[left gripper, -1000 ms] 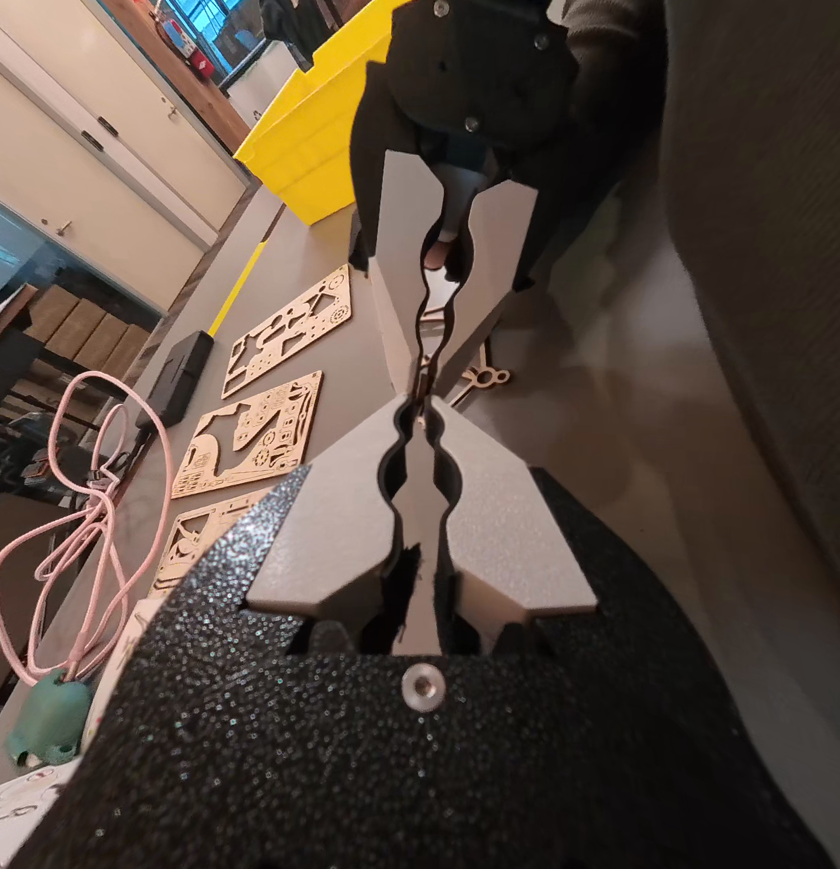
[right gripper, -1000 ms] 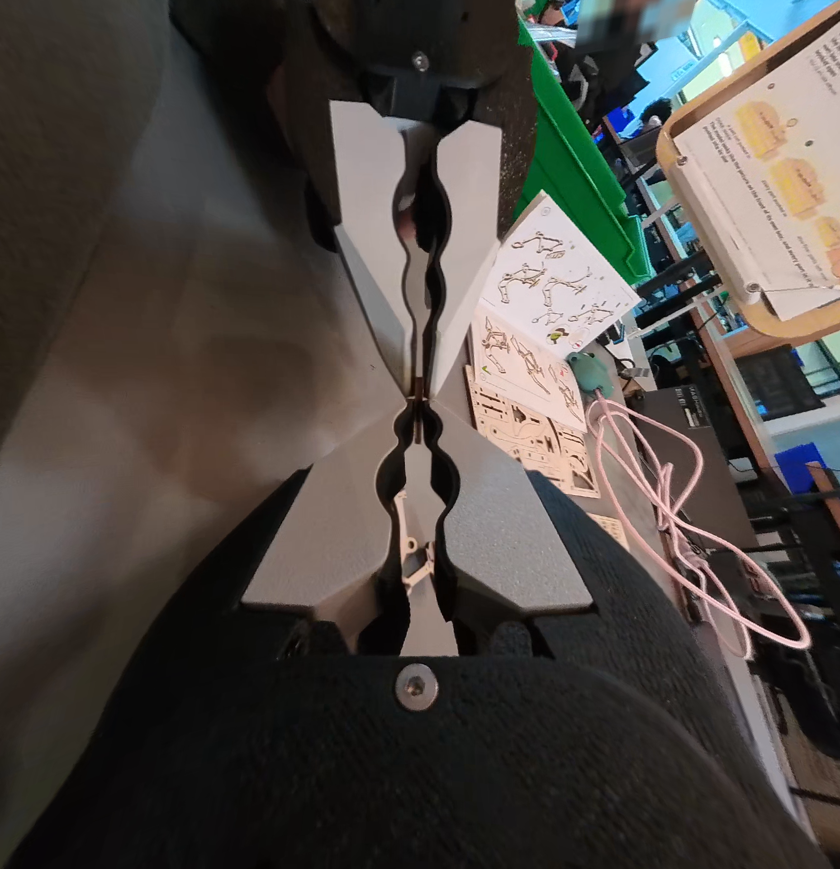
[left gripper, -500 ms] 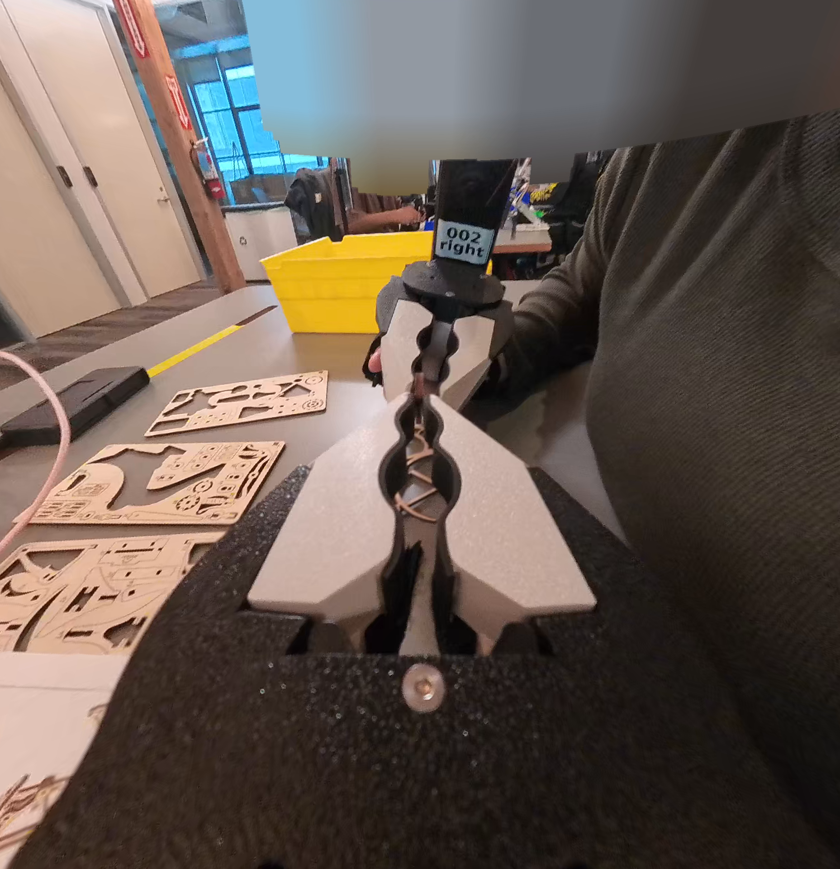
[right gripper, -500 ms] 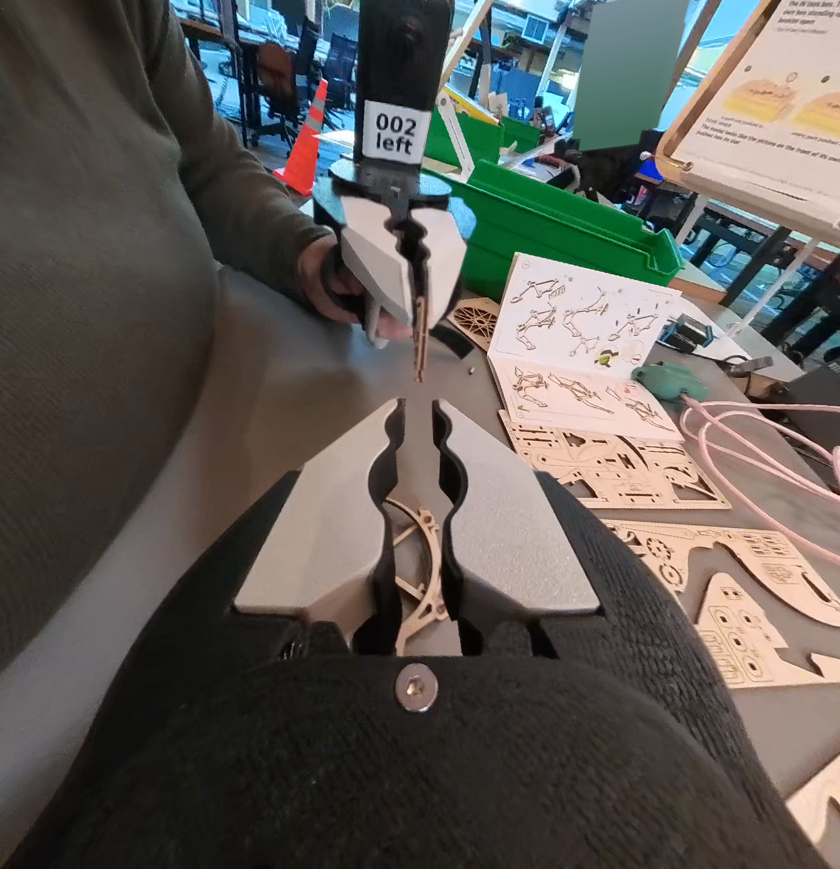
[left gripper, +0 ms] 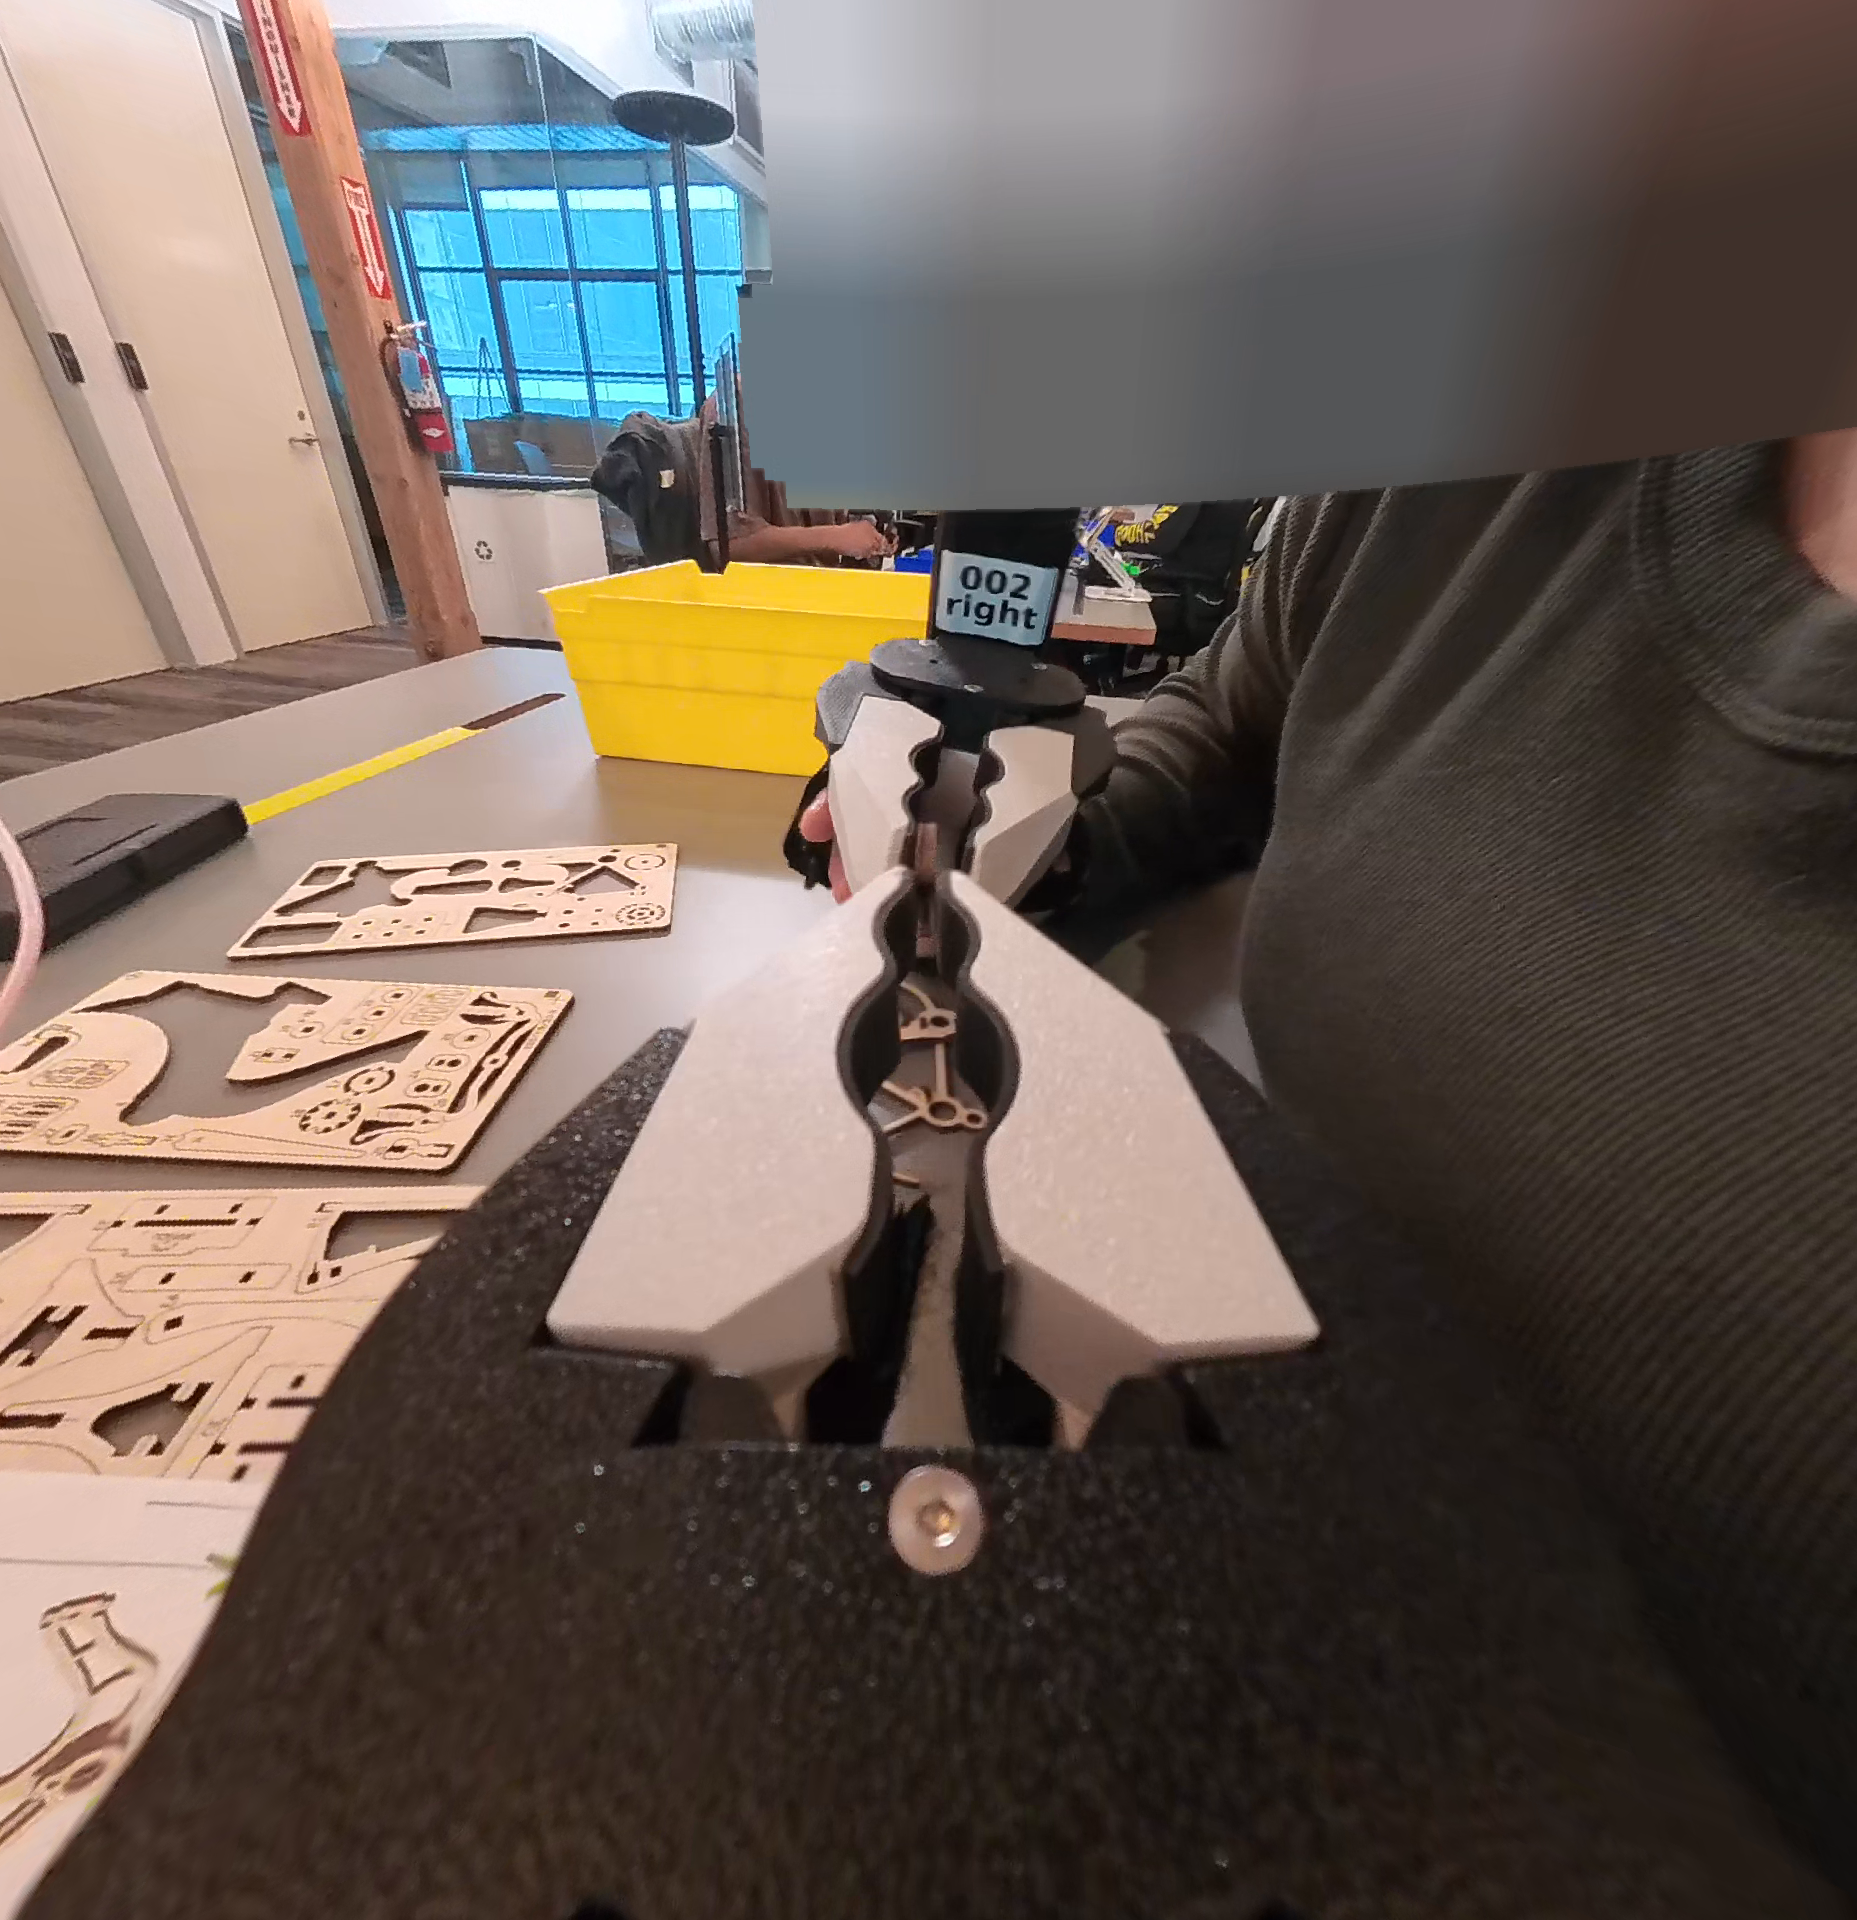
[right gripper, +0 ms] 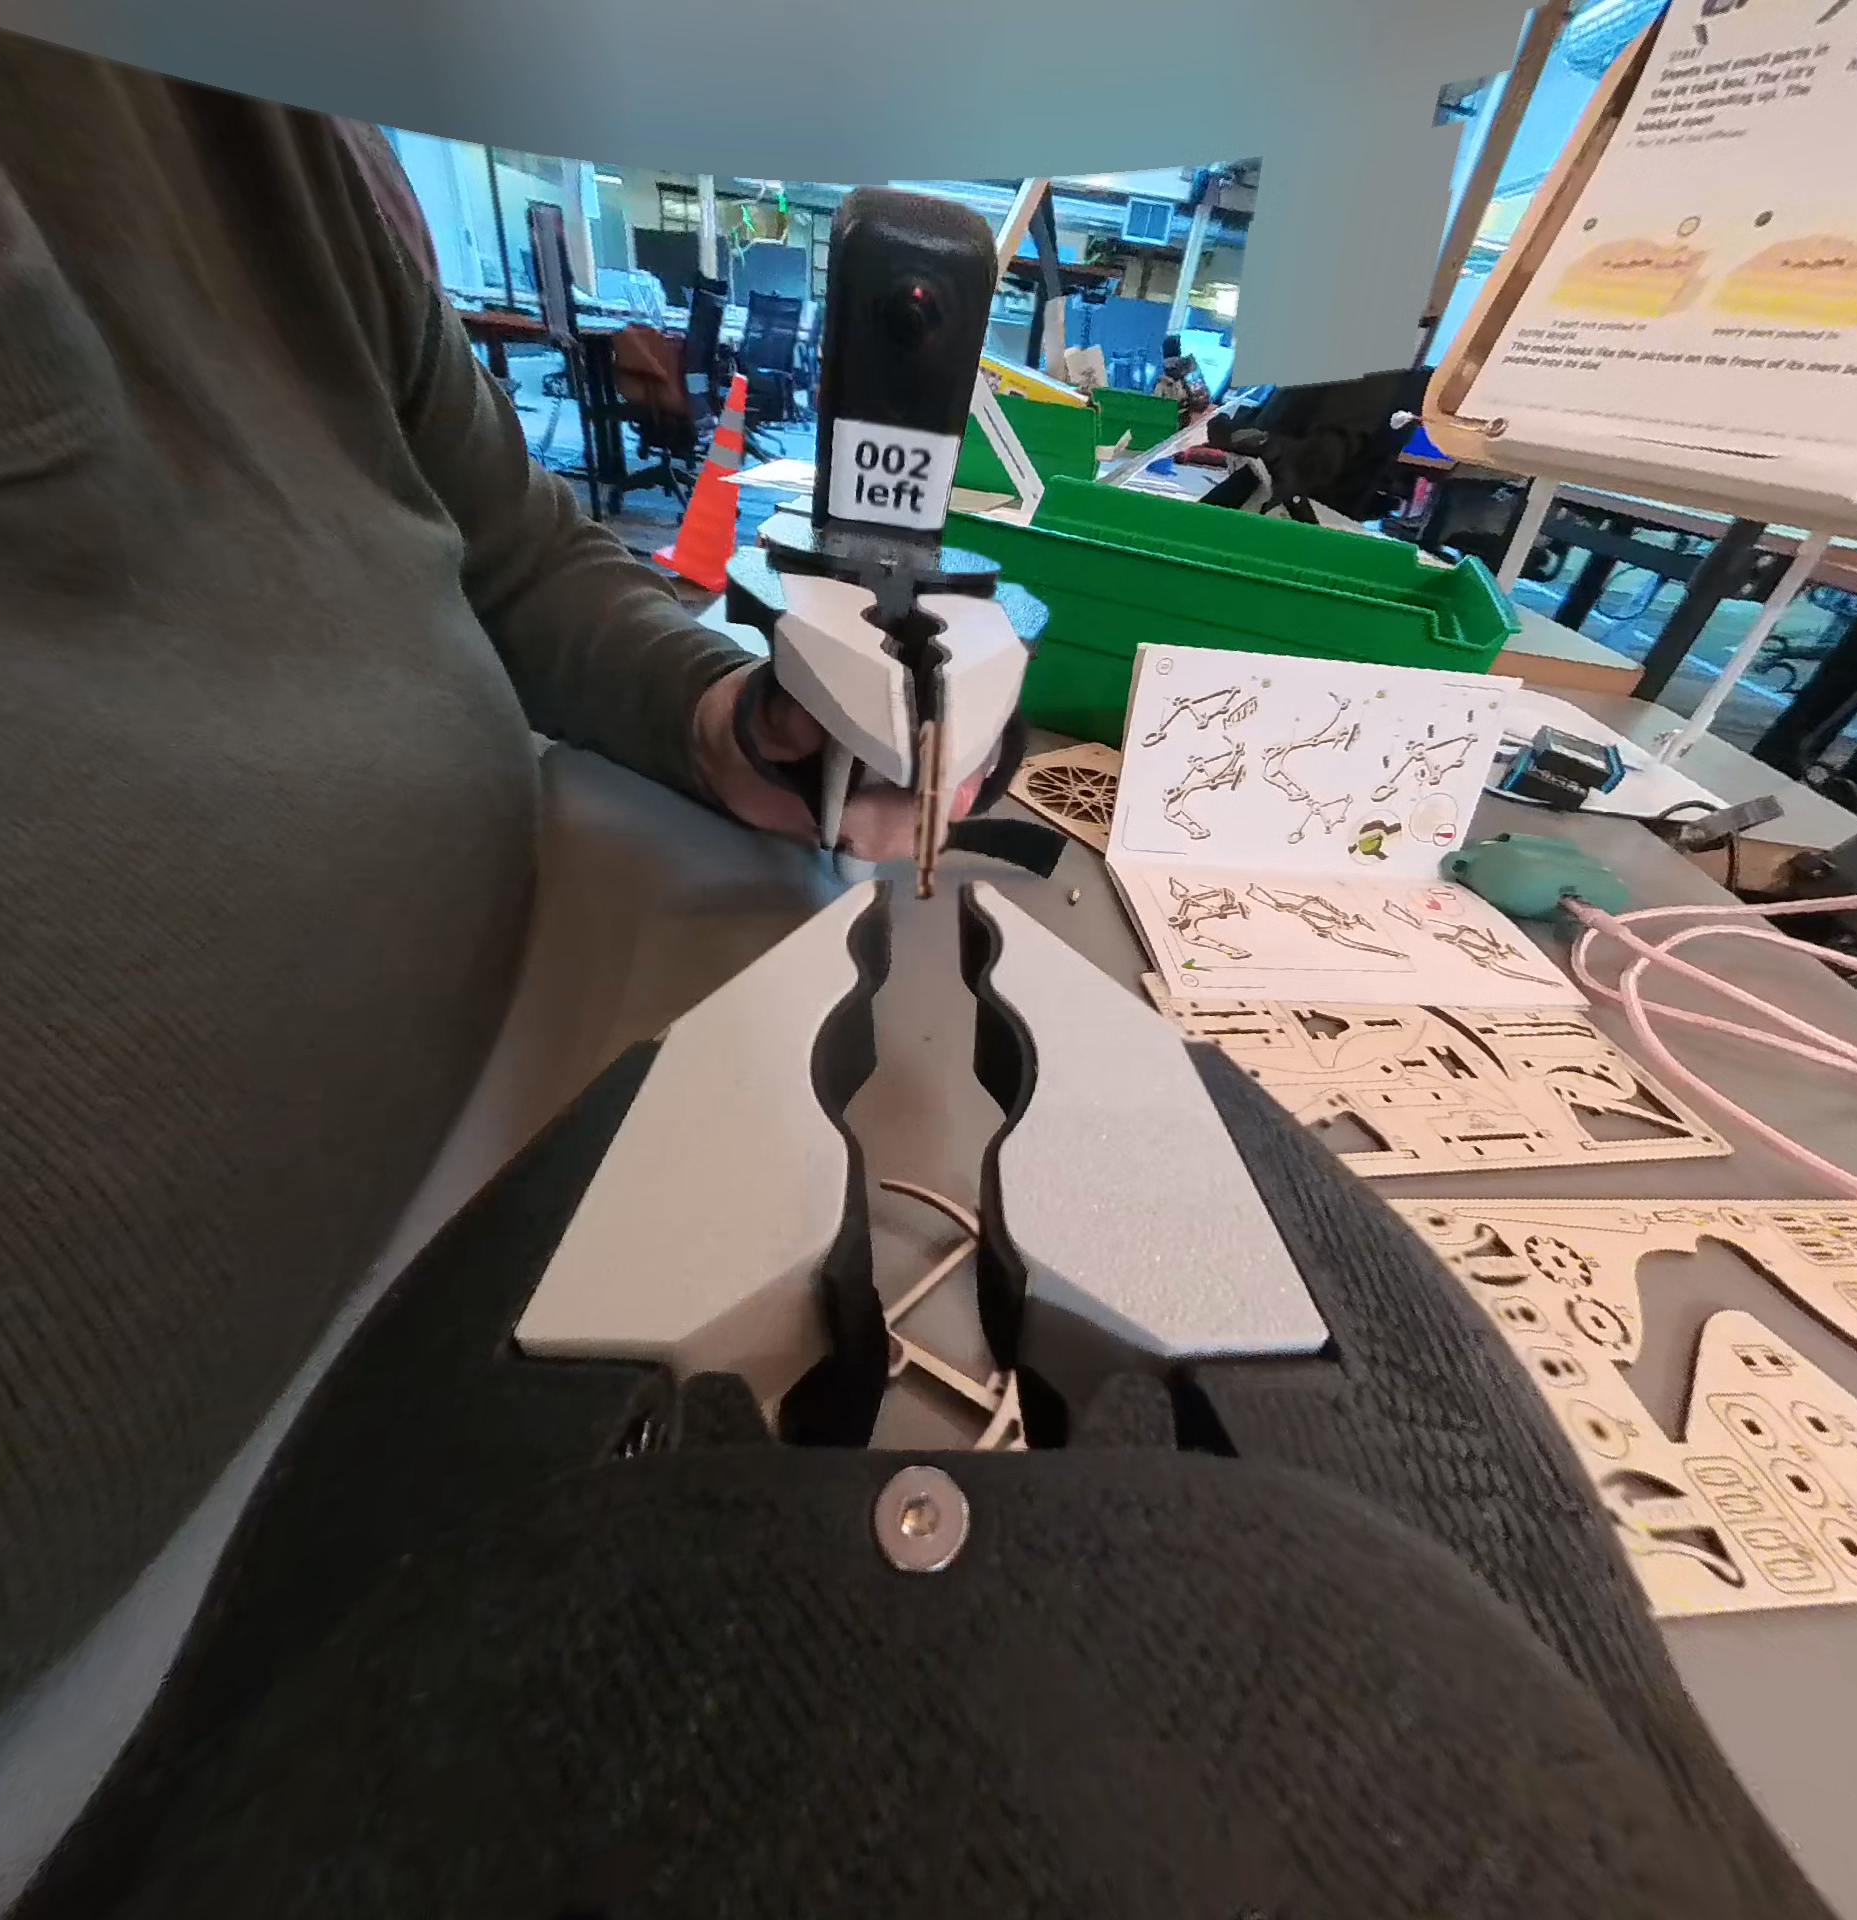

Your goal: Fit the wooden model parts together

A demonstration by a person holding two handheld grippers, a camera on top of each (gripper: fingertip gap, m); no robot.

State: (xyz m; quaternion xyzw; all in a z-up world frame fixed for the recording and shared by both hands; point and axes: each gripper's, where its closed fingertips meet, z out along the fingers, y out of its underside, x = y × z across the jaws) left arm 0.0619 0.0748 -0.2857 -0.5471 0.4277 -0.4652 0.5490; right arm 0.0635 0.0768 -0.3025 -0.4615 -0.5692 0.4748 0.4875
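Observation:
My left gripper (left gripper: 924, 883) is shut on a thin flat wooden part (left gripper: 925, 847), which sticks out edge-on past its tips. In the right wrist view the left gripper (right gripper: 919, 764) faces me, with the wooden part (right gripper: 926, 821) hanging down from it to just in front of my tips. My right gripper (right gripper: 924, 899) is open and empty, a short gap from the part's end. It also shows in the left wrist view (left gripper: 939, 810), jaws apart. A wooden strut assembly (right gripper: 934, 1288) lies on the table under both grippers, seen through the fingers (left gripper: 934, 1107).
Laser-cut wooden sheets (left gripper: 280, 1070) (right gripper: 1423, 1091) lie on the grey table. An open instruction booklet (right gripper: 1308, 810), a green bin (right gripper: 1215, 592), a pink cable (right gripper: 1734, 987) and a sign board (right gripper: 1682, 260) are nearby. A yellow bin (left gripper: 716, 675) stands behind. The person's torso (left gripper: 1526, 1039) is close. Left and right tips are no more than a few centimetres apart.
Both grippers were tip to tip, shut on the part and tilted down at the table. The right gripper has opened and drawn back; both have levelled, and the left keeps the part.

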